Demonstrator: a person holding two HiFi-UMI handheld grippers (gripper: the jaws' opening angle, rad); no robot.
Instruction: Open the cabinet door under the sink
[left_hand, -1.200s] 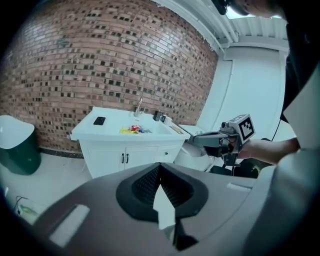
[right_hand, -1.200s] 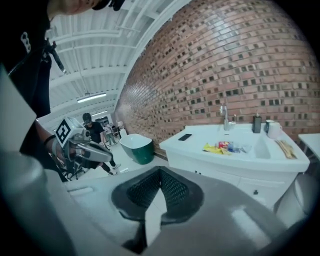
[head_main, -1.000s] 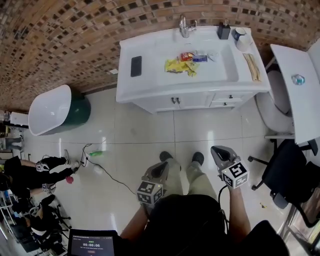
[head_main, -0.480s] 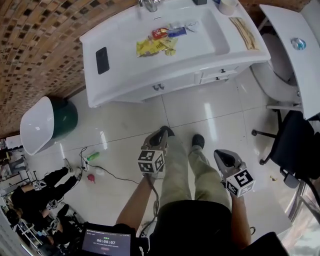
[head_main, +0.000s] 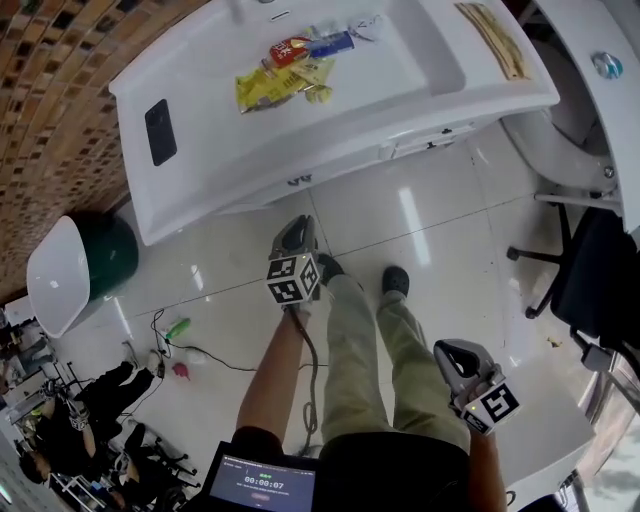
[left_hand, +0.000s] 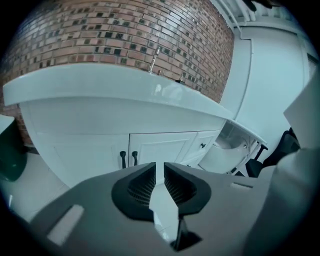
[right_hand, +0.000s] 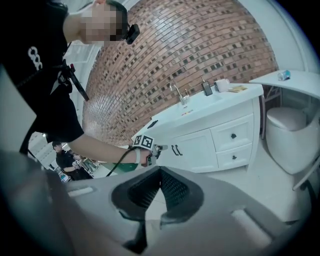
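The white sink cabinet (head_main: 330, 140) stands against the brick wall. Its two doors (left_hand: 160, 147) are shut, and two black handles (left_hand: 129, 158) sit side by side at their meeting edge. These handles also show in the head view (head_main: 297, 181) and the right gripper view (right_hand: 176, 149). My left gripper (head_main: 297, 226) is held out low in front of the doors, a short way off the handles. Its jaws have just been opening and hold nothing; the left gripper (left_hand: 159, 172) shows a narrow gap. My right gripper (head_main: 456, 352) hangs back beside my right leg, its jaws closed together and empty.
A green bin with a white lid (head_main: 70, 265) stands left of the cabinet, a toilet (head_main: 560, 150) and an office chair (head_main: 600, 270) to its right. A cable (head_main: 215, 358) lies on the floor tiles. A phone (head_main: 158, 131) and packets (head_main: 285, 70) lie on the sink top. Two drawers (right_hand: 232, 135) sit right of the doors.
The left gripper has travelled forward and down towards the cabinet doors and its jaws have parted. The right gripper has dropped lower and stayed behind. The sink now looms closer.
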